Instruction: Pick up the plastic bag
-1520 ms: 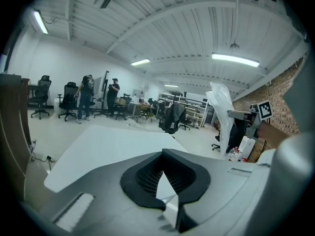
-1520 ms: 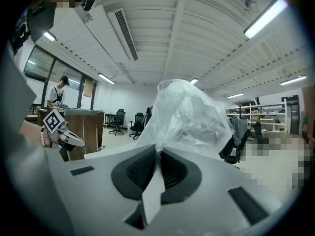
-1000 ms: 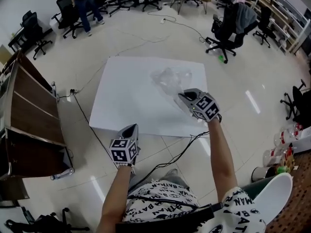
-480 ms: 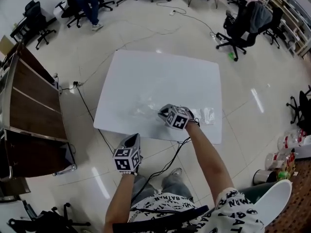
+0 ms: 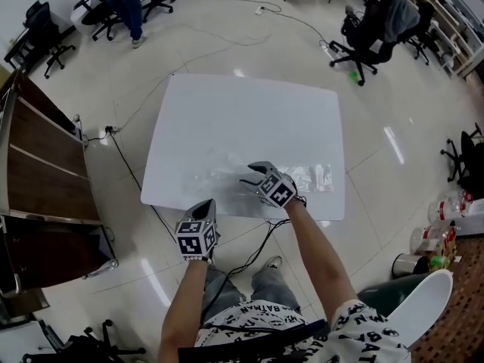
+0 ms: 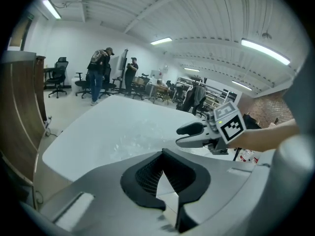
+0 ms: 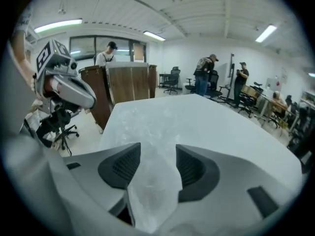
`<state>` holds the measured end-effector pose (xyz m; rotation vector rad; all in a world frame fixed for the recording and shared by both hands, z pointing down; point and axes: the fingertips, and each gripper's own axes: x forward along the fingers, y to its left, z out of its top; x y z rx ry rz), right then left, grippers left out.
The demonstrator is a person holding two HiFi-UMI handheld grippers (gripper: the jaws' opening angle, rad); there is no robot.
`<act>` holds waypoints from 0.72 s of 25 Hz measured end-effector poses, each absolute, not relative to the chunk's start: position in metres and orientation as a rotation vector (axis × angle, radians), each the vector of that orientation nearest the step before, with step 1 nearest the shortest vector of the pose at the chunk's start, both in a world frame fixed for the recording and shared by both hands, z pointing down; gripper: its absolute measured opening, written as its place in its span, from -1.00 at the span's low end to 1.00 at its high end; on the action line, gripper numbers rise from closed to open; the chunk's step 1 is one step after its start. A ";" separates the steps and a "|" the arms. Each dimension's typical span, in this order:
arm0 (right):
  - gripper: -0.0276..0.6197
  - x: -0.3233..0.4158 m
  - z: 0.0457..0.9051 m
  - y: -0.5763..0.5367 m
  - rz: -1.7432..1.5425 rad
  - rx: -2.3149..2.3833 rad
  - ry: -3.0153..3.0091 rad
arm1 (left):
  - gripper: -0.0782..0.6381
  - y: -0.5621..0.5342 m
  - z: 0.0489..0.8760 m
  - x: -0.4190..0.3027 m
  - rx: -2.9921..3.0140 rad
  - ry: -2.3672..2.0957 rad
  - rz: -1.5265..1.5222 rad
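A clear plastic bag (image 5: 310, 178) lies crumpled along the near part of the white table (image 5: 227, 104). My right gripper (image 5: 248, 178) rests low over it, and its jaws have just been opening. In the right gripper view a fold of the bag (image 7: 150, 191) stands between the parted pads, and they do not press on it. My left gripper (image 5: 208, 205) hangs shut and empty just off the table's front edge. From the left gripper view (image 6: 162, 156) I see the right gripper (image 6: 184, 135) and the bag (image 6: 130, 141) on the tabletop.
A dark wooden cabinet (image 5: 41, 172) stands to the left. A black cable (image 5: 253, 252) runs over the floor below the table's front edge. Office chairs (image 5: 363, 36) and a standing person (image 5: 125, 2) are at the back. Bottles (image 5: 431, 240) sit at the right.
The right gripper came down from above the table with the bag and its jaws opened. The bag now lies spread on the tabletop. The left gripper moved closer to the table's edge.
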<state>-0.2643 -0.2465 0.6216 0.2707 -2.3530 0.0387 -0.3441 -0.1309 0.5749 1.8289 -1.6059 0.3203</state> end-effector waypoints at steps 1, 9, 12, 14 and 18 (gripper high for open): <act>-0.17 -0.251 0.619 -0.250 0.067 0.328 -2.359 | -0.77 -0.137 0.577 -0.345 1.836 -1.600 0.332; -0.17 -0.167 0.671 -0.242 0.462 0.622 -2.188 | -0.77 -0.148 0.584 -0.337 1.869 -1.548 0.366; -0.17 -0.168 0.680 -0.245 0.498 0.678 -2.167 | -0.77 -0.140 0.586 -0.330 1.875 -1.535 0.380; -0.17 -0.171 0.680 -0.248 0.513 0.688 -2.176 | -0.77 -0.136 0.586 -0.327 1.875 -1.532 0.381; -0.17 -0.167 0.640 -0.249 0.477 0.739 -2.266 | -0.77 -0.131 0.573 -0.322 1.890 -1.546 0.359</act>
